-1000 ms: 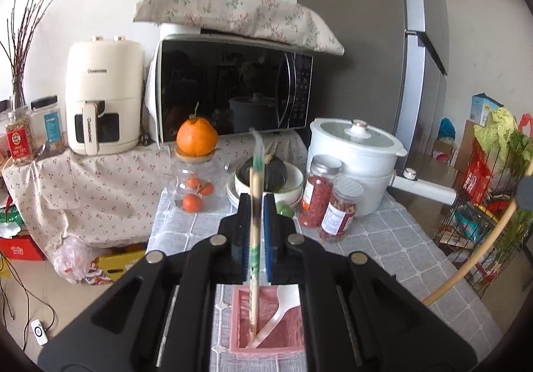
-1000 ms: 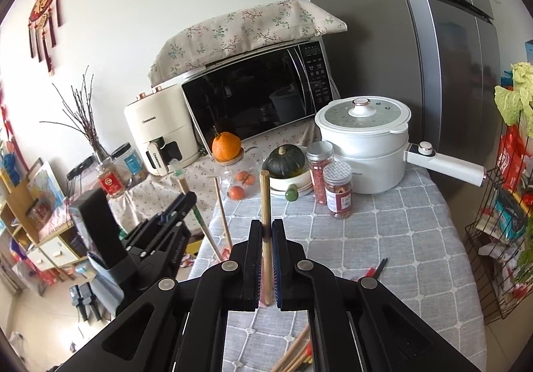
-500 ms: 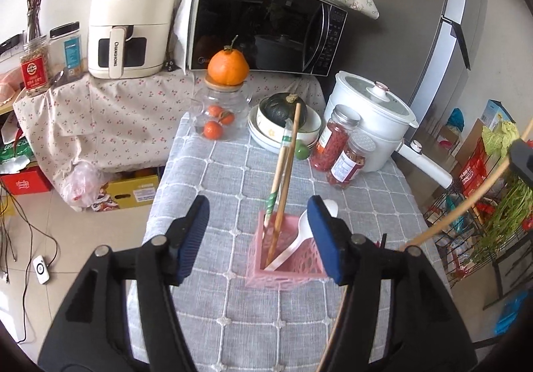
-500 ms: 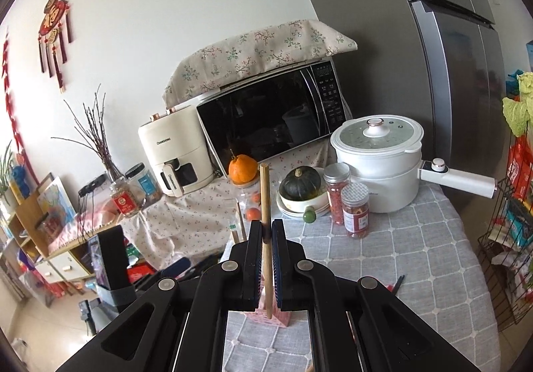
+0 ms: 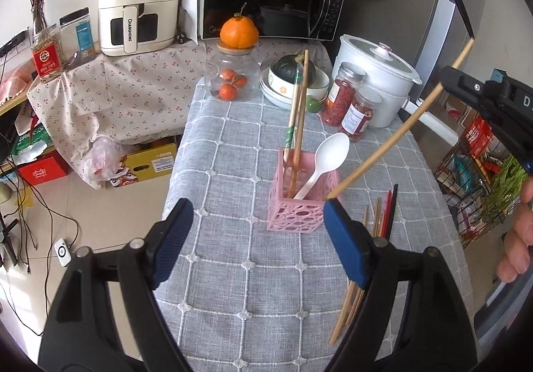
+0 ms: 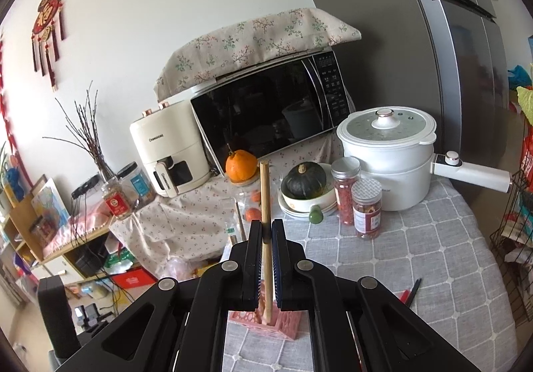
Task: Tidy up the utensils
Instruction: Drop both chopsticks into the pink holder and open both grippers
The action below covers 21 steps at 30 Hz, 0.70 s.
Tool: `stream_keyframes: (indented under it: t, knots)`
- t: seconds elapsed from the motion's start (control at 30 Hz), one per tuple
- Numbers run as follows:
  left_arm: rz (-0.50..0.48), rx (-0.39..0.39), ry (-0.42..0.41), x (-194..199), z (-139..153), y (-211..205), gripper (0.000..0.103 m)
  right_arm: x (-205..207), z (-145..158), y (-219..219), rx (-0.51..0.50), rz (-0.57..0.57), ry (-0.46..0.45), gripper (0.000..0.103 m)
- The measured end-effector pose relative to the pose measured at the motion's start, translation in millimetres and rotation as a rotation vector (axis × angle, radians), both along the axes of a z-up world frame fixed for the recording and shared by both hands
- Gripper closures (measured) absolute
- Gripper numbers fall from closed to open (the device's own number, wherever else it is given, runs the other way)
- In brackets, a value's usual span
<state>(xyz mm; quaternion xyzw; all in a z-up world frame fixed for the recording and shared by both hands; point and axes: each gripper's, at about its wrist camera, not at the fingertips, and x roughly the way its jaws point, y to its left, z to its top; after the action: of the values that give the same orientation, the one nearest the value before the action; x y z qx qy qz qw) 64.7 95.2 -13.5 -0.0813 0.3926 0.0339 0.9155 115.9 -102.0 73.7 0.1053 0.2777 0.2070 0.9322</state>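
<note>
Left gripper (image 5: 258,238) low in the left wrist frame, blue-padded fingers (image 5: 173,235) spread wide, nothing between them. Just above the gap, centre of frame: pink holder (image 5: 296,208), a lattice-walled box standing on the grey checked tablecloth (image 5: 233,145). In it, two chopsticks (image 5: 297,125) leaning toward the top of the frame, and a white spoon (image 5: 324,162) with its bowl up and tilted right. Right gripper (image 5: 479,98) at the right edge of the same frame, pinching a wooden chopstick (image 5: 396,135) that slants down-left; its lower tip meets the holder's right rim, though whether it is inside I cannot tell. Right wrist frame: right gripper (image 6: 265,258) pressed shut on that chopstick (image 6: 265,202), which runs nearly vertical through frame centre, lower end over the holder (image 6: 286,322) at bottom centre. Loose chopsticks (image 5: 376,235) lie on the cloth right of the holder, partly hidden behind the left gripper's right finger; some wooden, one red, one dark.
</note>
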Motion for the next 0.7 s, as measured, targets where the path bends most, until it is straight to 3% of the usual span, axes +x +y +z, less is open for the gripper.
stream_keyframes:
  t: [0.23,0.3,0.37,0.43,0.57,0.7]
  knots:
    - [-0.007,0.01,-0.005,-2,2,-5,0.022,17,-25,9,-0.023,-0.011,0.069,0.096]
    - [-0.002,0.014,-0.011,-3,4,-6,0.017,19,-28,4,-0.005,-0.025,0.087,0.088]
    - [0.005,0.014,-0.016,-5,5,-6,0.014,17,-26,-1,0.013,-0.033,0.091,0.06]
    - [0.009,0.016,-0.019,-6,6,-7,0.01,12,-23,-8,0.029,-0.045,0.078,0.044]
    - [-0.002,0.043,-0.018,-8,5,-13,0.006,5,-17,-21,0.025,-0.057,0.077,0.035]
    - [-0.045,0.082,0.021,-9,-6,-23,0.001,-1,-24,-35,-0.057,-0.105,0.114,0.025]
